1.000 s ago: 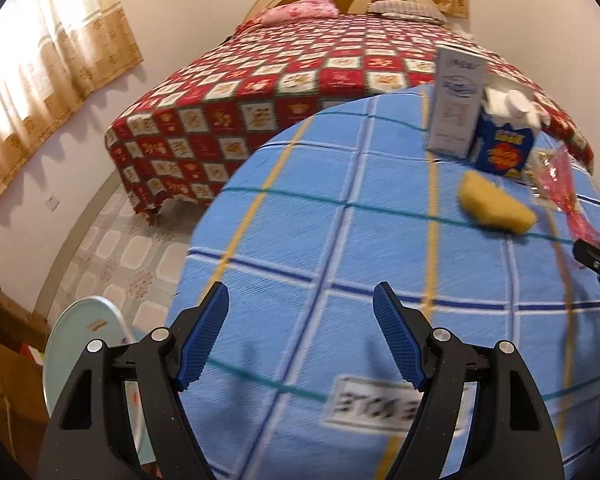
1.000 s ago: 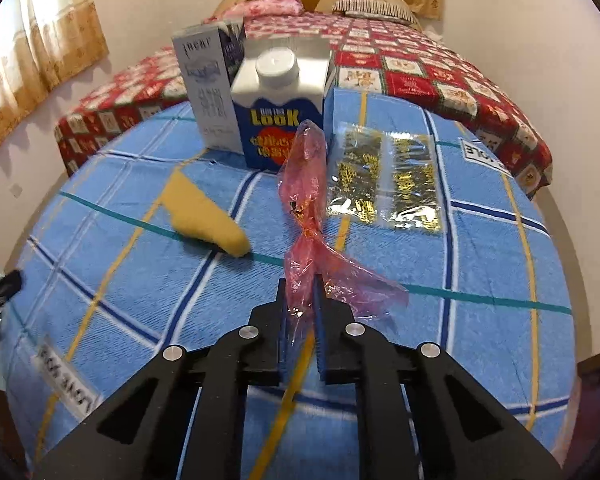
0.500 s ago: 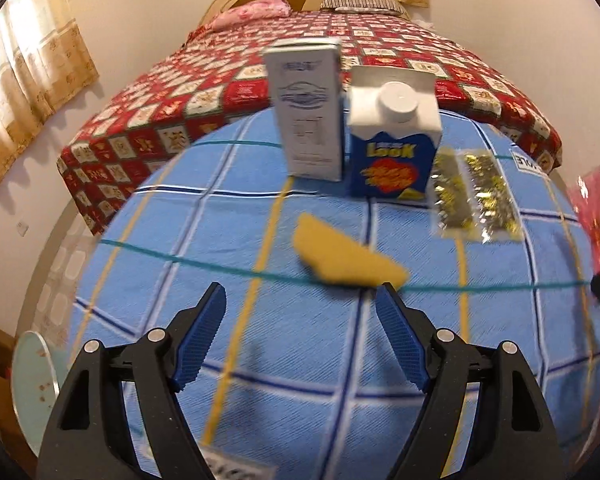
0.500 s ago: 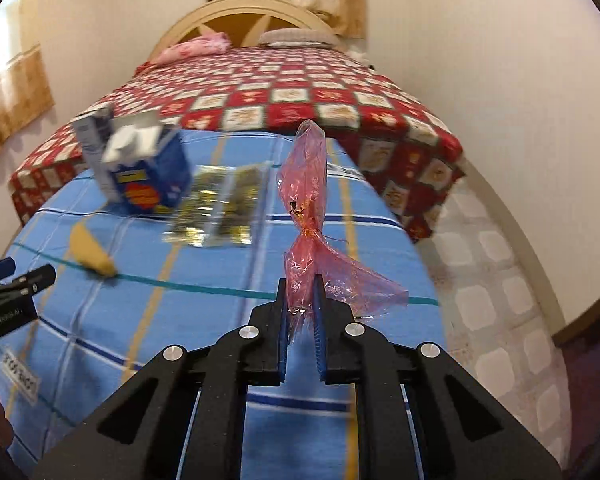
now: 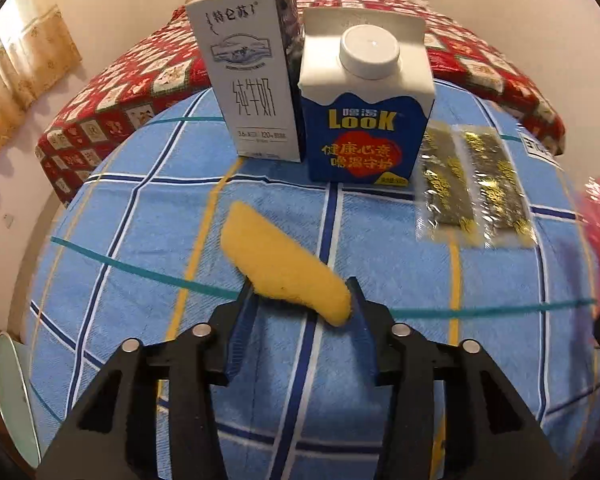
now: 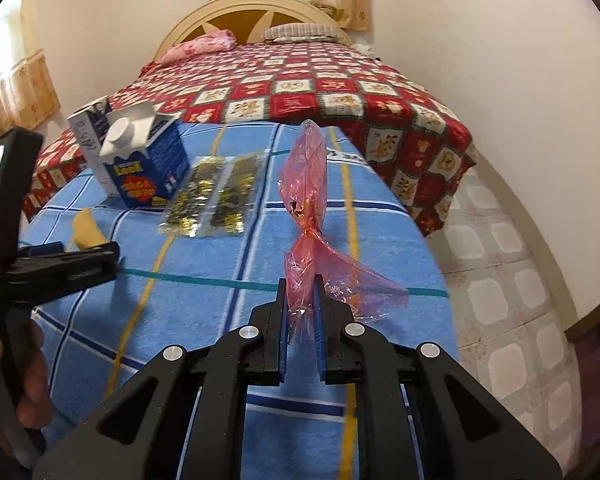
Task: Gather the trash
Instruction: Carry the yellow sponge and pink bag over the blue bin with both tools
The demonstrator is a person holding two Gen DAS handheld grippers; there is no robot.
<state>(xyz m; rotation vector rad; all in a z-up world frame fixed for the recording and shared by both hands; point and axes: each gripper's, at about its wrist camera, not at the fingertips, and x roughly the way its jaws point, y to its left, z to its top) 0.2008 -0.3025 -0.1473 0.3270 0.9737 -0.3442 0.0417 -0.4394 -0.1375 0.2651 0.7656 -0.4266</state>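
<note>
The left hand-held gripper [image 5: 300,300] was closing around the near end of the yellow sponge piece [image 5: 278,268] on the counter [image 5: 420,360], its long axis slanting away leftward; the right hand-held gripper [image 6: 302,312] pinched a pink plastic bag [image 6: 306,216].

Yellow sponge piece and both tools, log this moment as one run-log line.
left tool: closing around yellow sponge piece on table | right tool: shut on pink plastic bag | cartons, gold wrappers: uncollected
</note>
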